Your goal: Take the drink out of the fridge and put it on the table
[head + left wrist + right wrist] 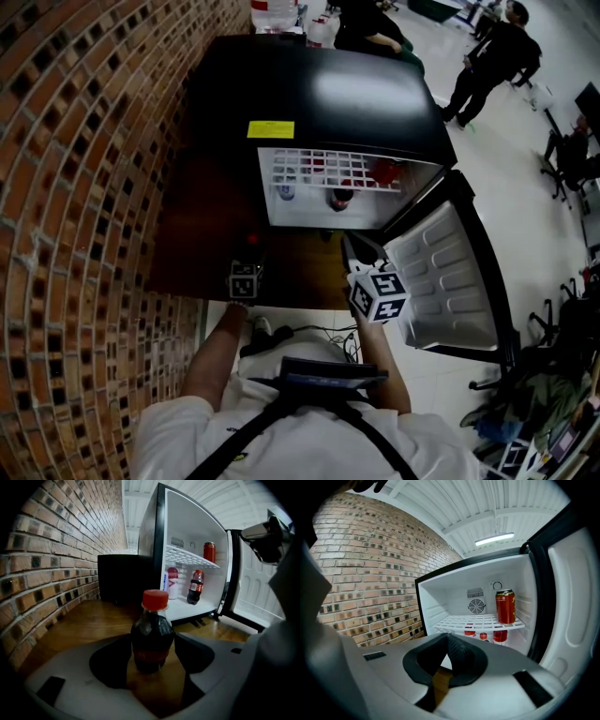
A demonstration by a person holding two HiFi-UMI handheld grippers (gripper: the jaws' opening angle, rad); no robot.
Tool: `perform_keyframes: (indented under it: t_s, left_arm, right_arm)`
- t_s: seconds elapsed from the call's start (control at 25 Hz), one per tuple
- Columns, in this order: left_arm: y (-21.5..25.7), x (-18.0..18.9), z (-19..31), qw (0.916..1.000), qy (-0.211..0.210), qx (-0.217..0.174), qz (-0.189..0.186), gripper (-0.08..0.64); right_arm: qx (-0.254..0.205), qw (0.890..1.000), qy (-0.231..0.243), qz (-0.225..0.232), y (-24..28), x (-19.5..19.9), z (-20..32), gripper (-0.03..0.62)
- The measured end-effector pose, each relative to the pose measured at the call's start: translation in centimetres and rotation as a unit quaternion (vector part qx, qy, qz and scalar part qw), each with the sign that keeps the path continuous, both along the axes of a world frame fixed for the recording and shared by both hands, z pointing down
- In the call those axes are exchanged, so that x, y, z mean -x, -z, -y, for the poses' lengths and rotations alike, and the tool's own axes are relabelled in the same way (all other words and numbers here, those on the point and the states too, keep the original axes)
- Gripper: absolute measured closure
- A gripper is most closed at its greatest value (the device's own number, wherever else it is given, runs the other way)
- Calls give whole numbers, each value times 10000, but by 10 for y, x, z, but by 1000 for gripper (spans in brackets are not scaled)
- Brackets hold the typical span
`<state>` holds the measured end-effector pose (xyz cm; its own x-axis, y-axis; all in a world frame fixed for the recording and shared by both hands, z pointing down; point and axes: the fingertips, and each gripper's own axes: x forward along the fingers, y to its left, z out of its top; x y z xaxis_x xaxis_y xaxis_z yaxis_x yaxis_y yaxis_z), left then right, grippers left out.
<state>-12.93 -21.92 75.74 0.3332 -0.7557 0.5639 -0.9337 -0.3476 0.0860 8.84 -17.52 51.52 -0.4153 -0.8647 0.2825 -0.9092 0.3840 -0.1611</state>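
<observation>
Down at the front, the left claw (pixel 152 641) is clenched round the cola bottle (pixel 152 625). Red cap up, the bottle stands upright on the wooden tabletop (pixel 84 620), outside the fridge (pixel 319 94) and just off its open front. Over on the right, the right claw (pixel 446 641) is clenched tip to tip with nothing in it, held up facing the fridge interior. The door (pixel 450 272) hangs wide open on the right side. Inside, a red can (pixel 505 606) stands upright on the white wire shelf (pixel 473 620). Below that, a second dark bottle (pixel 195 587) sits on the fridge floor beside a pale container (pixel 172 582). A brick wall (pixel 84 187) runs along the left. Far back, a person (pixel 492 56) in dark clothes stands on the pale floor.
</observation>
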Motion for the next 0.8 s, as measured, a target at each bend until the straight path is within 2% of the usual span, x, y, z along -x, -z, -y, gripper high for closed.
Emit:
perform_keyframes:
  t_s: [0.12,0.2,0.44,0.48,0.6,0.68,0.8]
  left_arm:
    - [23,-1,-5,9994,47,-240,-239,211]
    - [44,0,-11,9987,40,-449,-244,186]
    - [130,-2,-21,9945,11,-998,-312,195]
    - [145,-5,-22,9937,-39,-1088,-256,213]
    - [190,-19,-23,9898,-178,-1411,-126,350]
    - [220,-34,-24,9851,-365,-1672,-178,463]
    - [253,-62,-29,9787,-777,-1852,-422,557]
  right_arm:
    - [-8,10000,-26,12,0,-2,0,575]
    - [-4,10000,-30,24,-1,-3,0,575]
    - [1,10000,-30,44,-2,-5,0,575]
    - [-4,10000,-37,49,-1,-5,0,575]
    - [-35,9999,-84,73,0,-10,0,575]
    - [-67,9999,-118,93,3,-13,0,575]
    - [-97,9997,-176,110,5,-18,0,575]
